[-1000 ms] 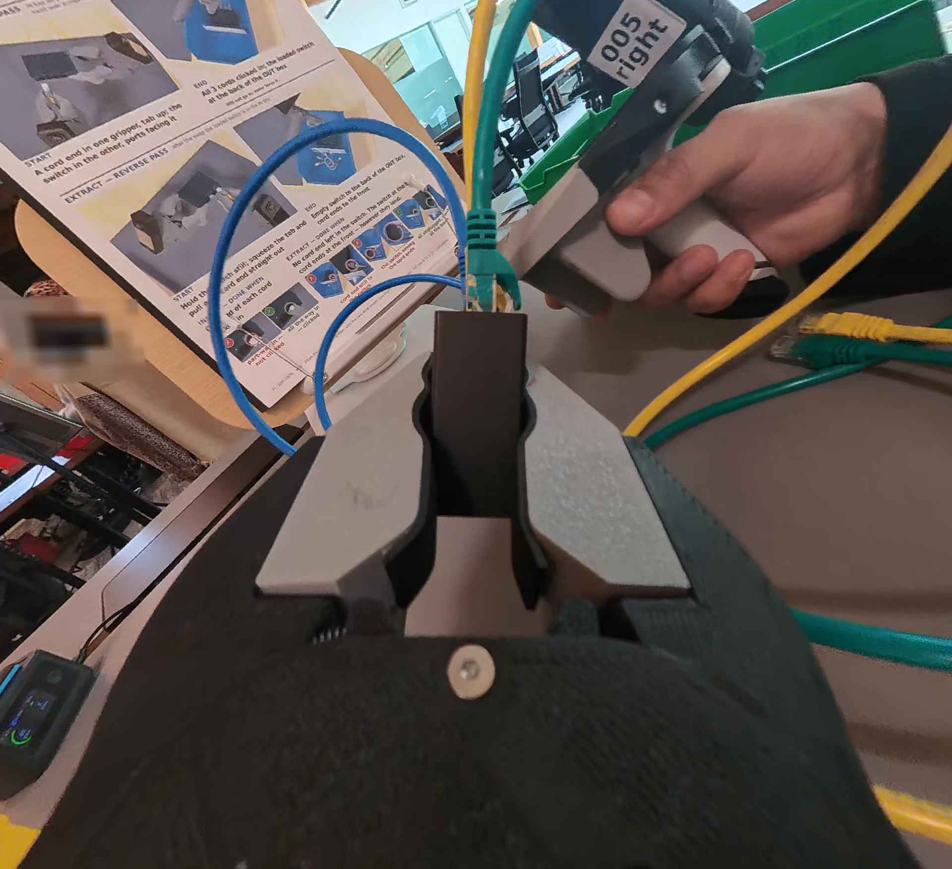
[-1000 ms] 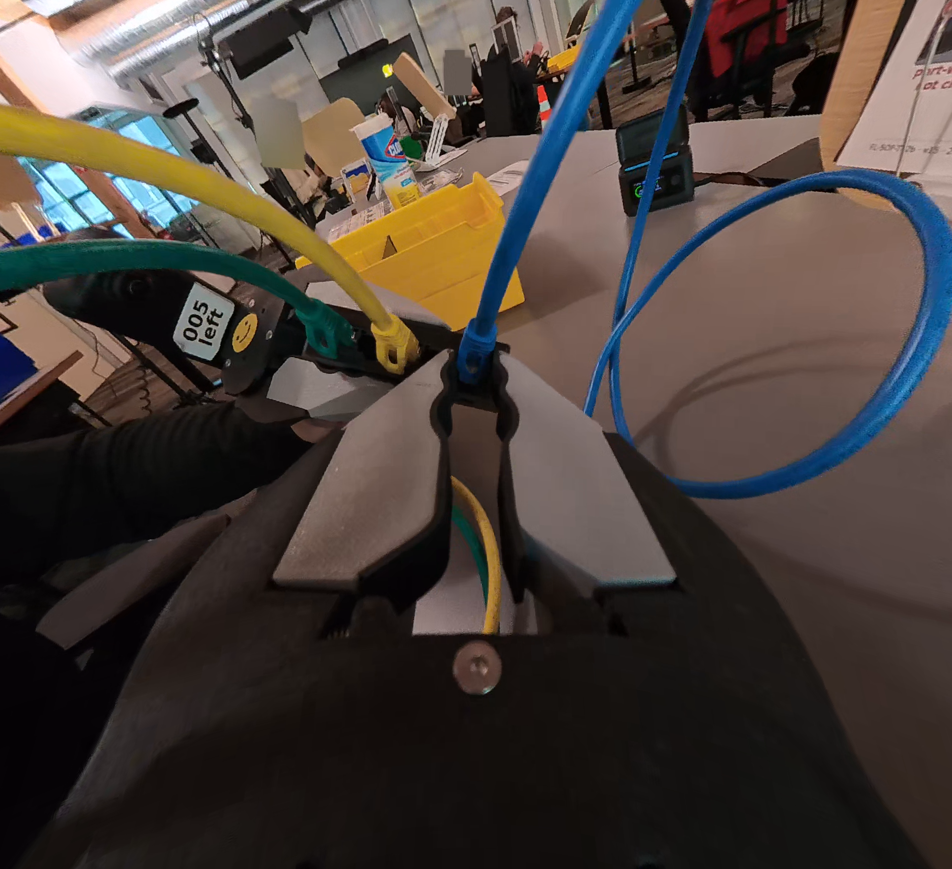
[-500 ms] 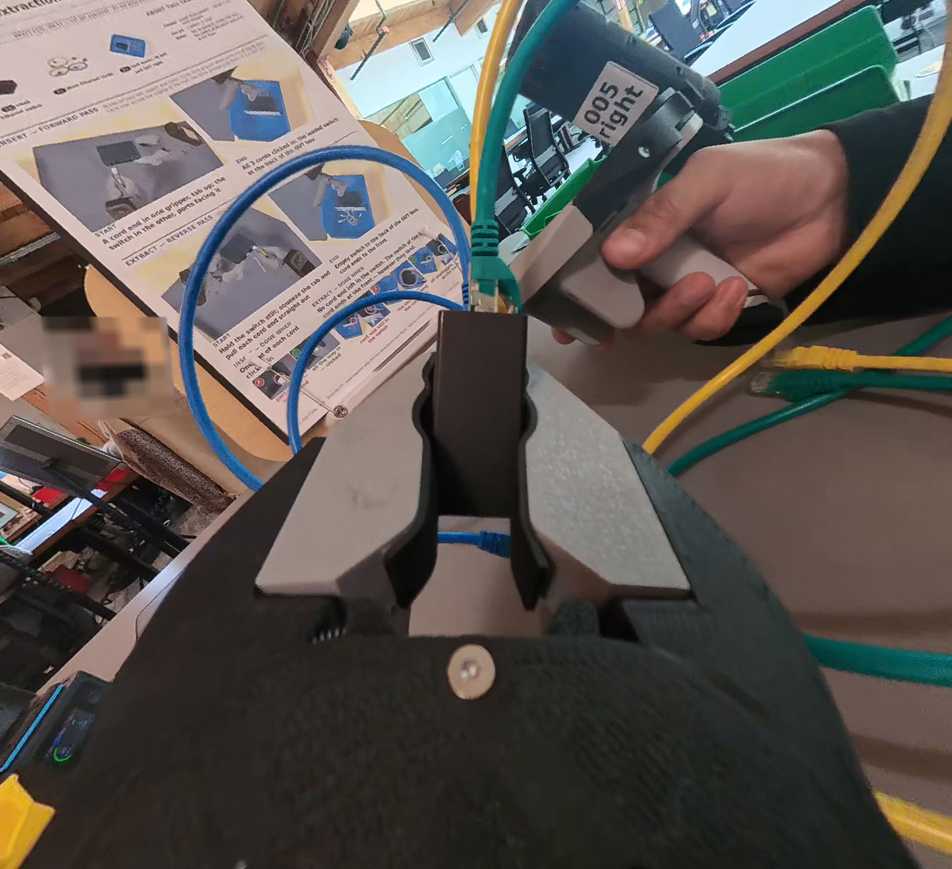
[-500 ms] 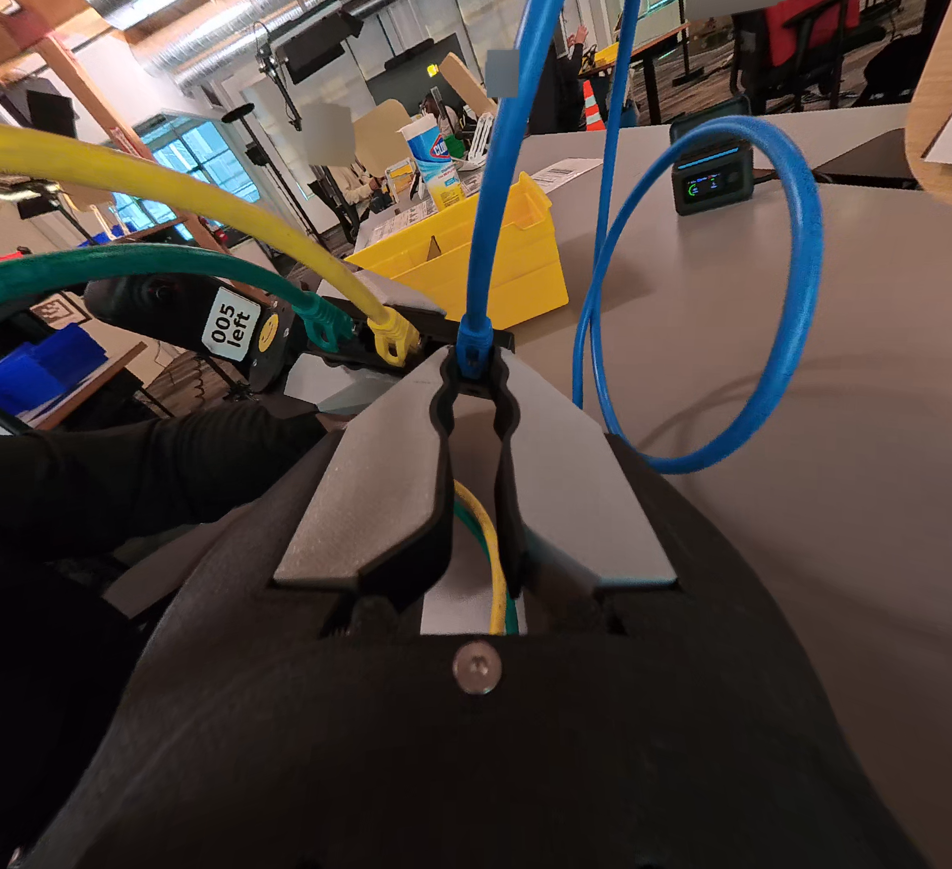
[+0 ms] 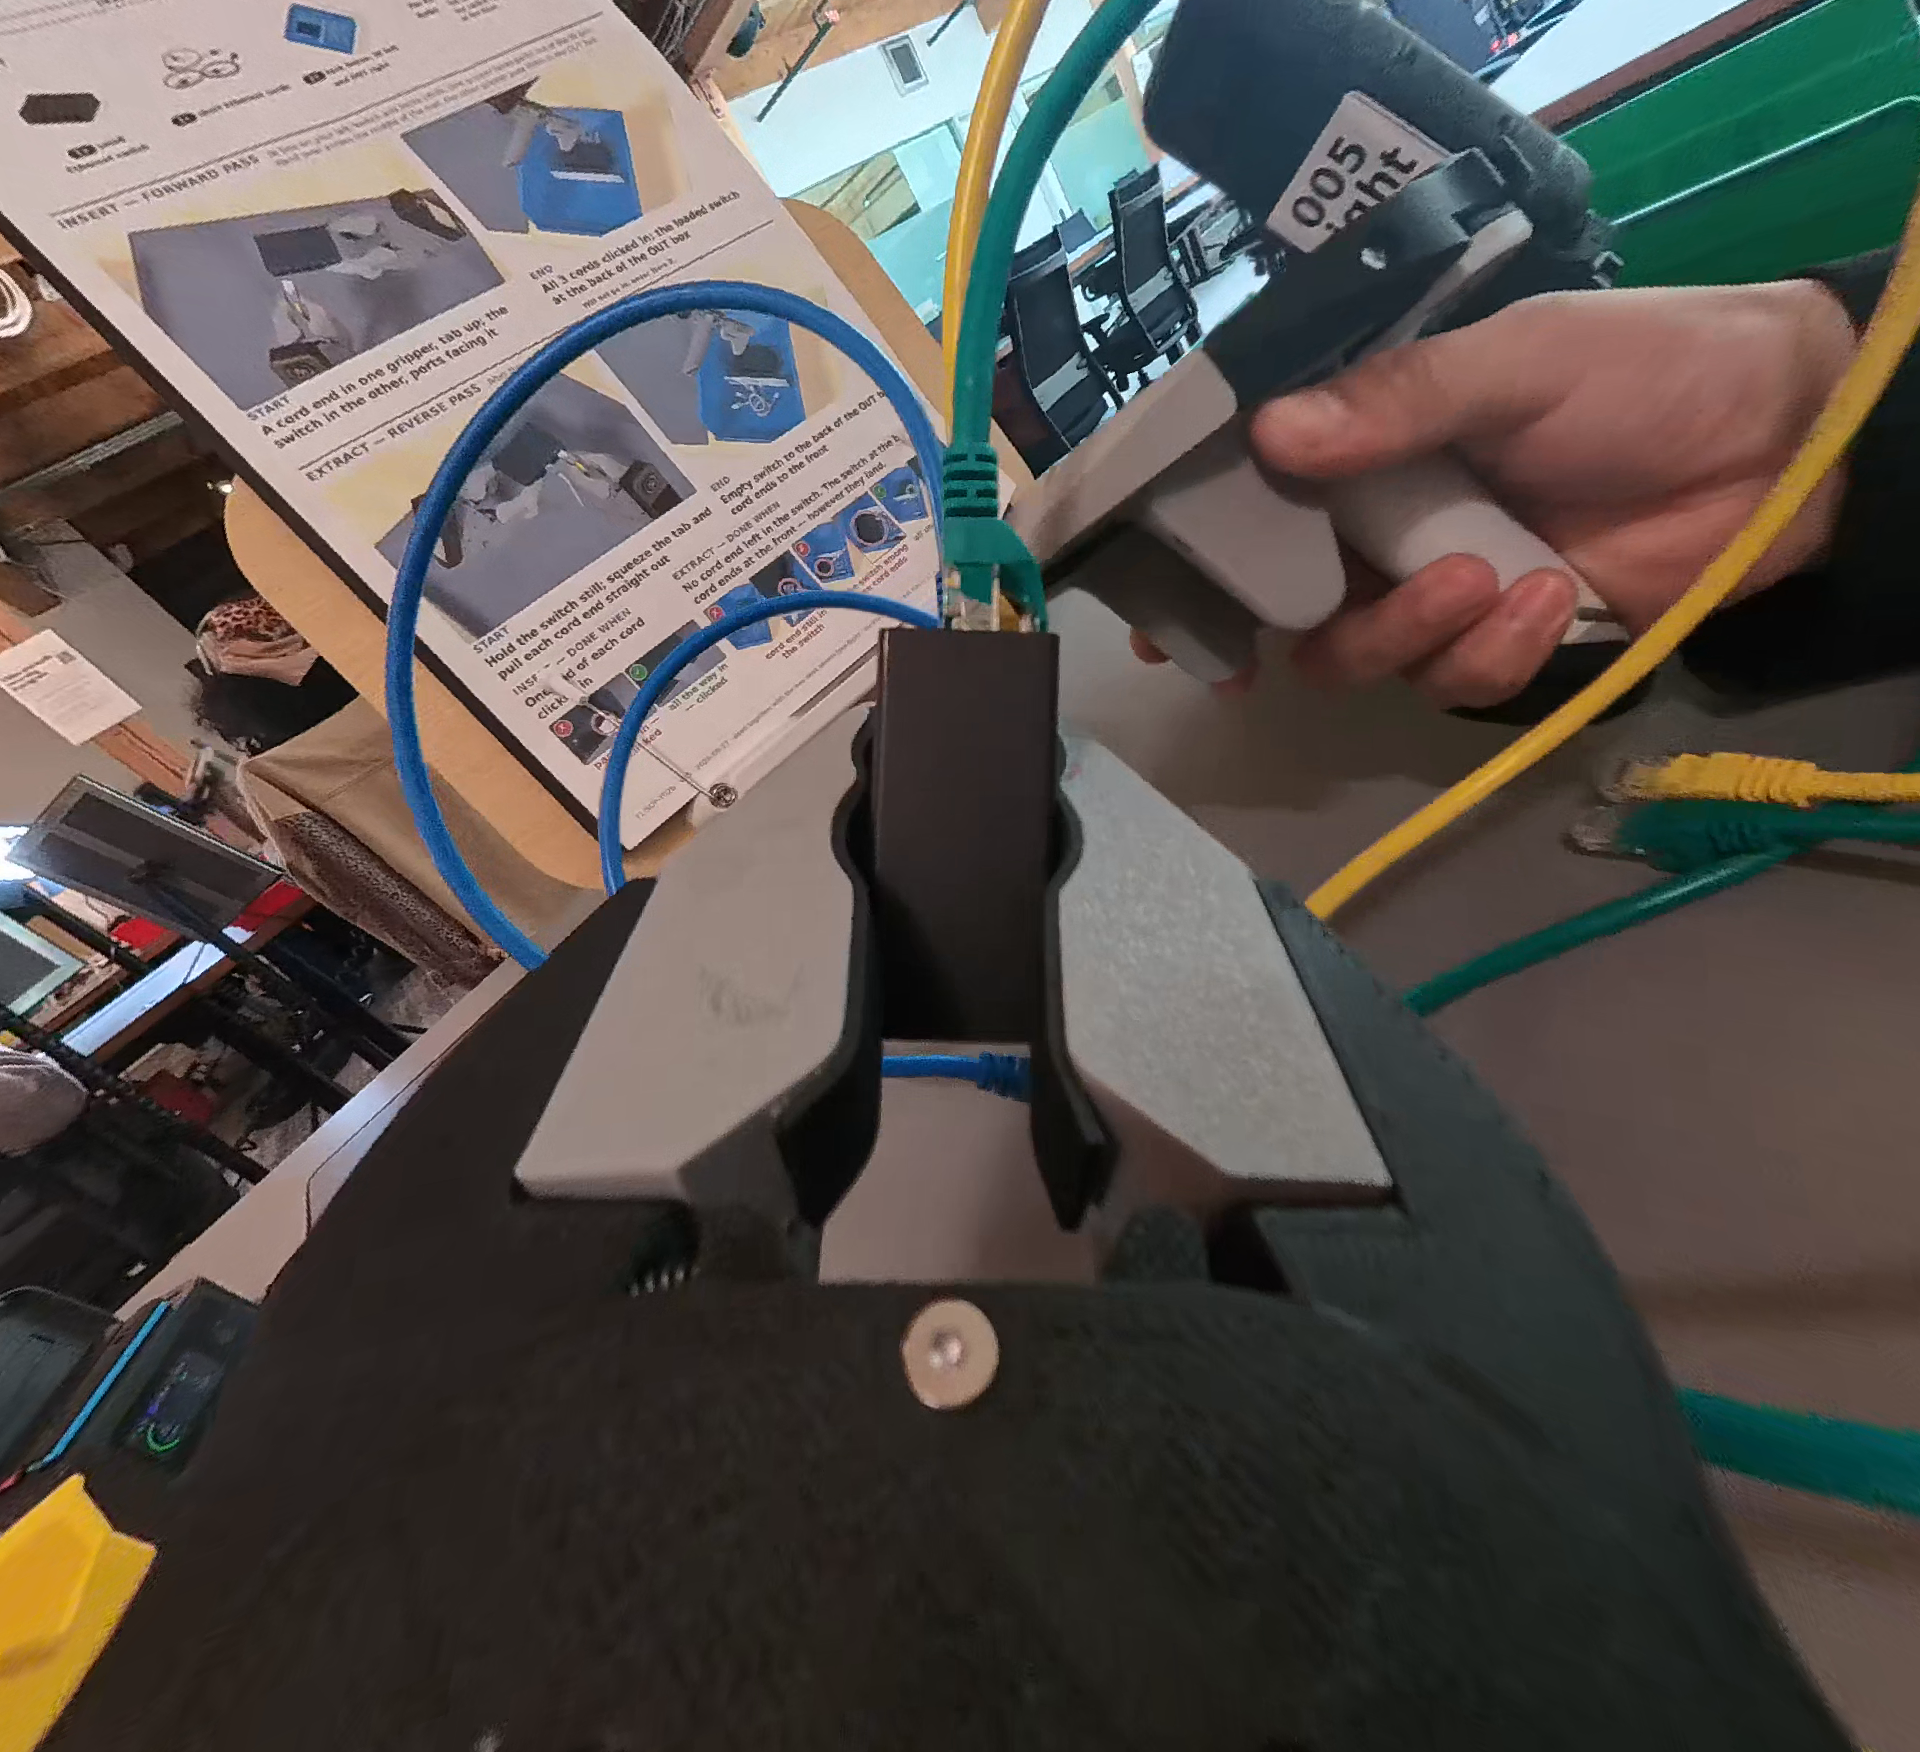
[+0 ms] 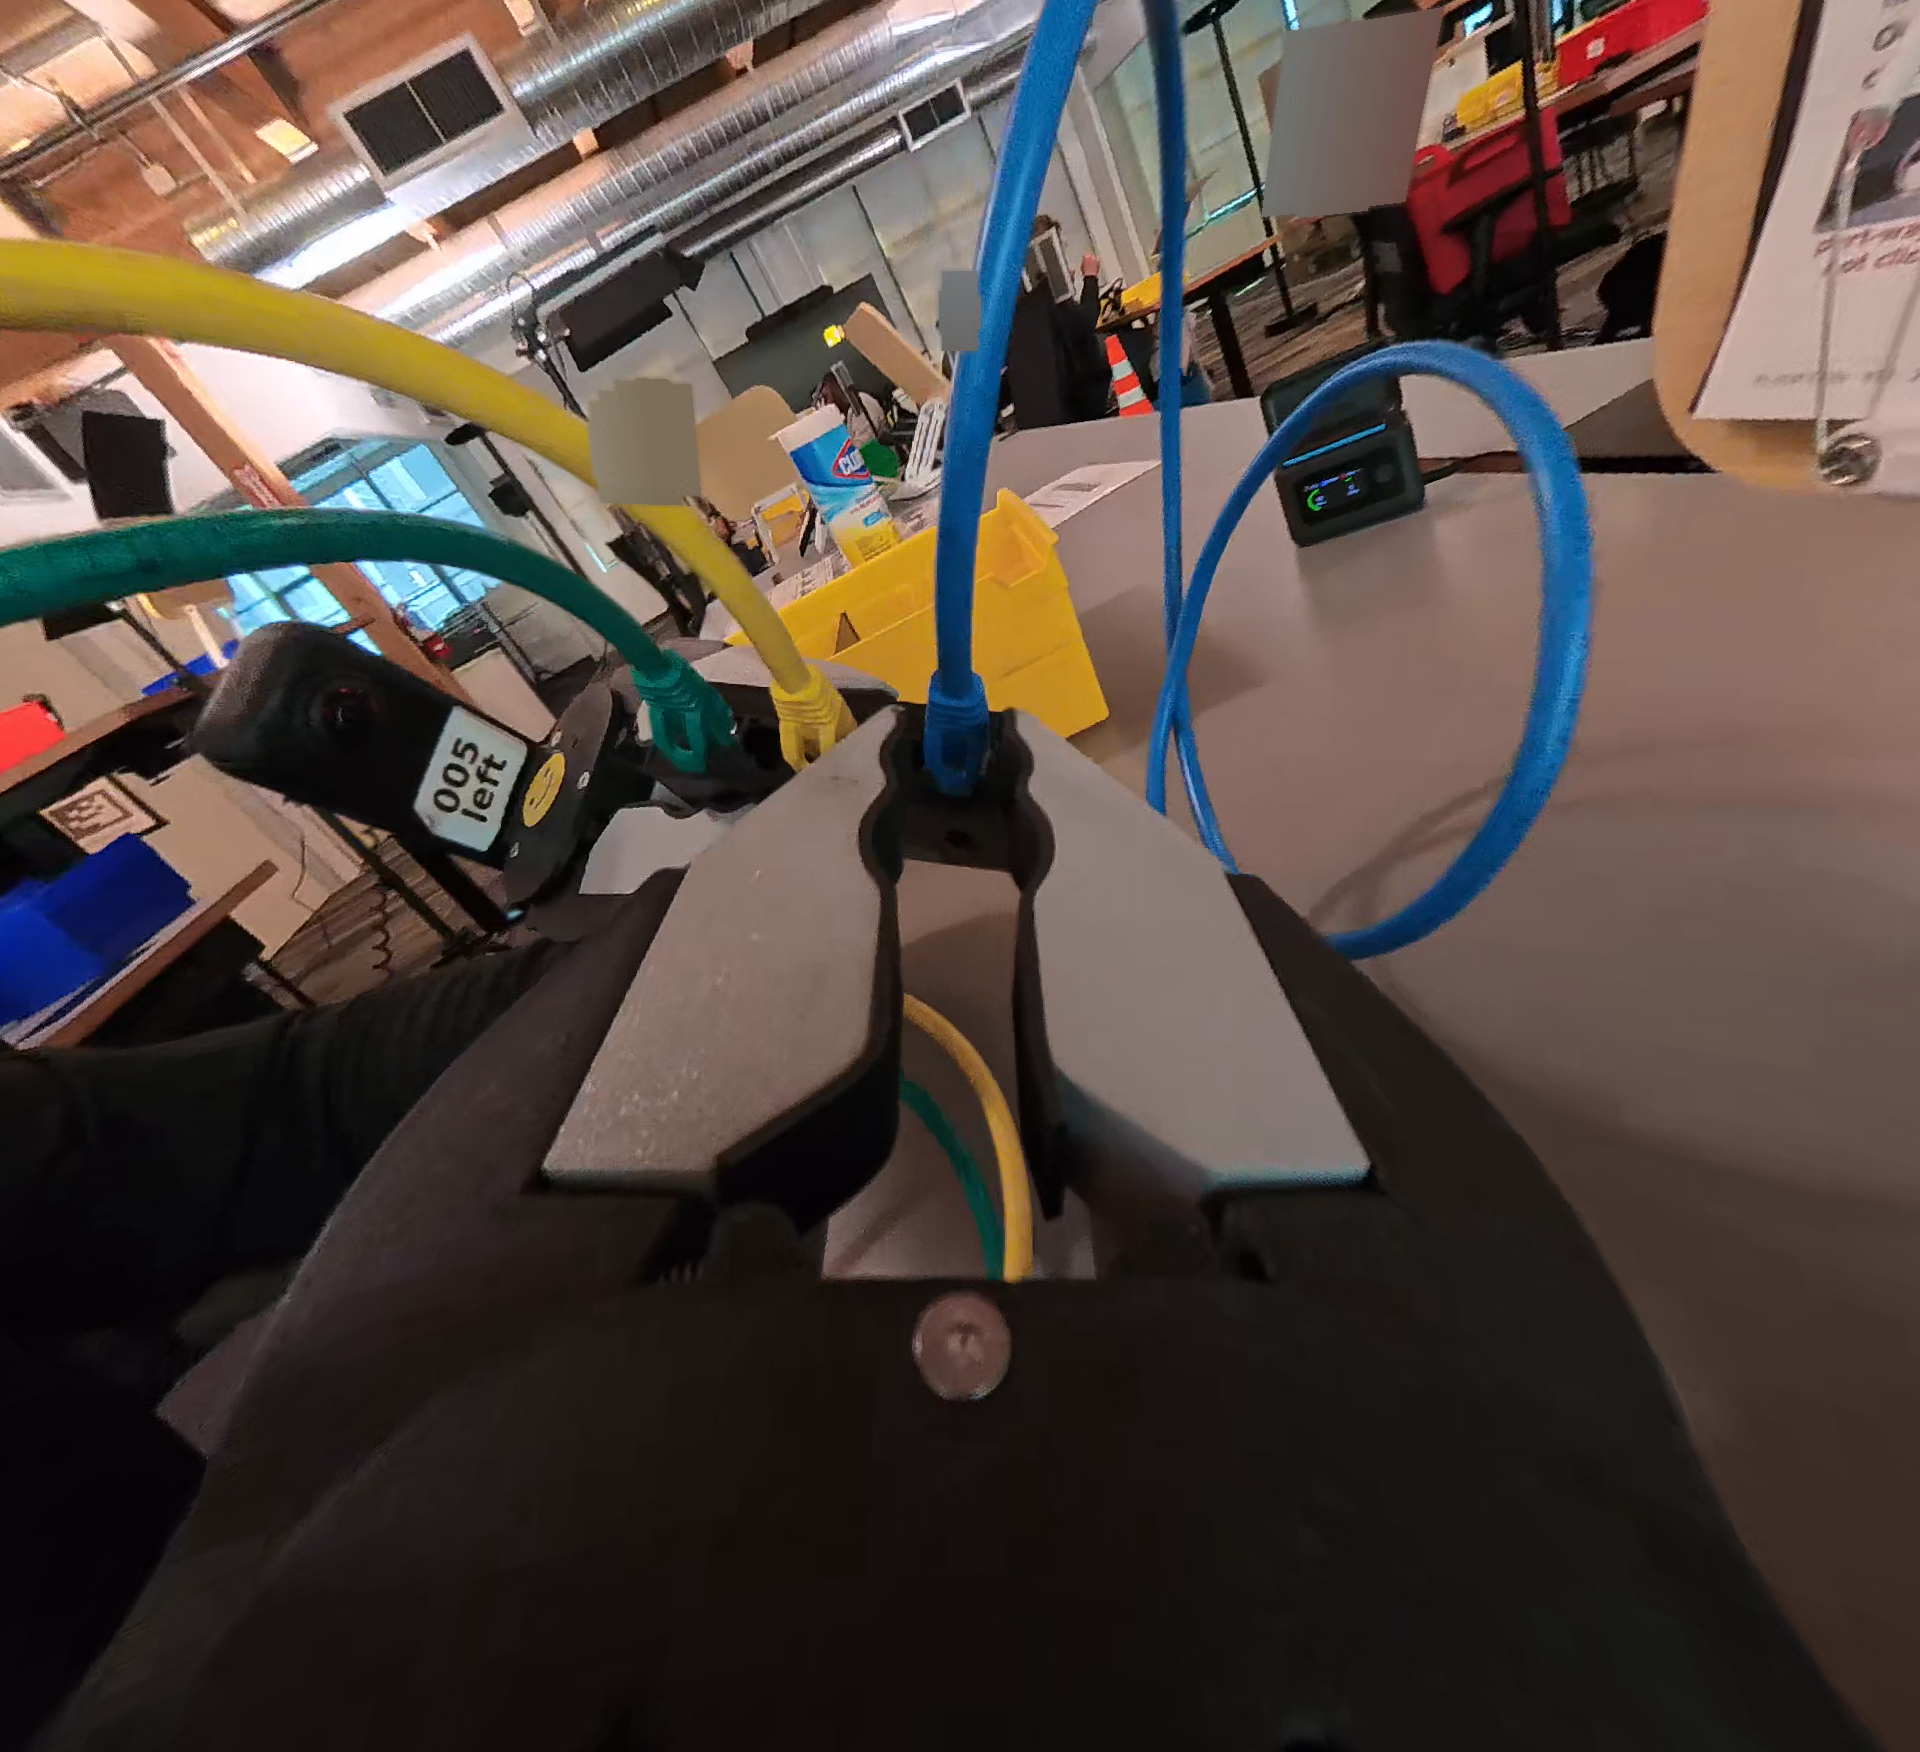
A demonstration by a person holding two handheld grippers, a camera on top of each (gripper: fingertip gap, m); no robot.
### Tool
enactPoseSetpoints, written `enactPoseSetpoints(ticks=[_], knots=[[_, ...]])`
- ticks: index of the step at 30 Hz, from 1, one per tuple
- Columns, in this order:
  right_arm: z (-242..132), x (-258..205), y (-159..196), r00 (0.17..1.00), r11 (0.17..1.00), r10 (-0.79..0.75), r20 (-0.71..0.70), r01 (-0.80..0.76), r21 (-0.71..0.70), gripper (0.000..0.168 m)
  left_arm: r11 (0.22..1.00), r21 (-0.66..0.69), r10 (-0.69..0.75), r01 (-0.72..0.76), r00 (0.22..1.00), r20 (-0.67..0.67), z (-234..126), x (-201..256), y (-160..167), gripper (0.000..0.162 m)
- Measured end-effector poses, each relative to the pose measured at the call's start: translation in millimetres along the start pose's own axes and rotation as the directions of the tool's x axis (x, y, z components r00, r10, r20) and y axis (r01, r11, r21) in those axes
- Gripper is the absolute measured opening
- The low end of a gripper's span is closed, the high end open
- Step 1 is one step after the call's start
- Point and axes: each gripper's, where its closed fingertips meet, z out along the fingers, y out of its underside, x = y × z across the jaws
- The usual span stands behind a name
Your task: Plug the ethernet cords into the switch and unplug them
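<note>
Grey tabletop point(image 5: 1558, 1079) lies under everything, and above it we hold the black switch point(image 5: 961, 829) off the surface, clamped end-on between the pressed-in fingers of our left gripper point(image 5: 961, 767). We judge the switch a light, rigid box with smooth sides, so a firm squeeze across its body, as now, seems the sound hold; it could still twist when a plug is pushed or pulled. The blue cord point(image 6: 1049, 248) loops stiffly and springs back, so it will likely tug sideways on whatever holds it. The green cord point(image 6: 312, 549) and yellow cord point(image 6: 364, 331) sit plugged into the switch side by side. Smallest is the blue plug point(image 6: 954, 726), pinched at its boot by our right gripper point(image 6: 956, 798), right at the switch's face; whether it is seated we cannot tell. We would grip the plug body near the tab, never the cable, since the clip looks brittle
</note>
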Motion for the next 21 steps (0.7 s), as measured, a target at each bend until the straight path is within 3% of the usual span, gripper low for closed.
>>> enactPoseSetpoints(ticks=[21], knots=[[-2.2,1.3,-0.5,1.0,1.0,-0.017,0.0,0.017,-0.009,0.008,0.999,-0.013,0.032,-0.033,0.999,-0.022,1.4,6.1,1.7,0.026]])
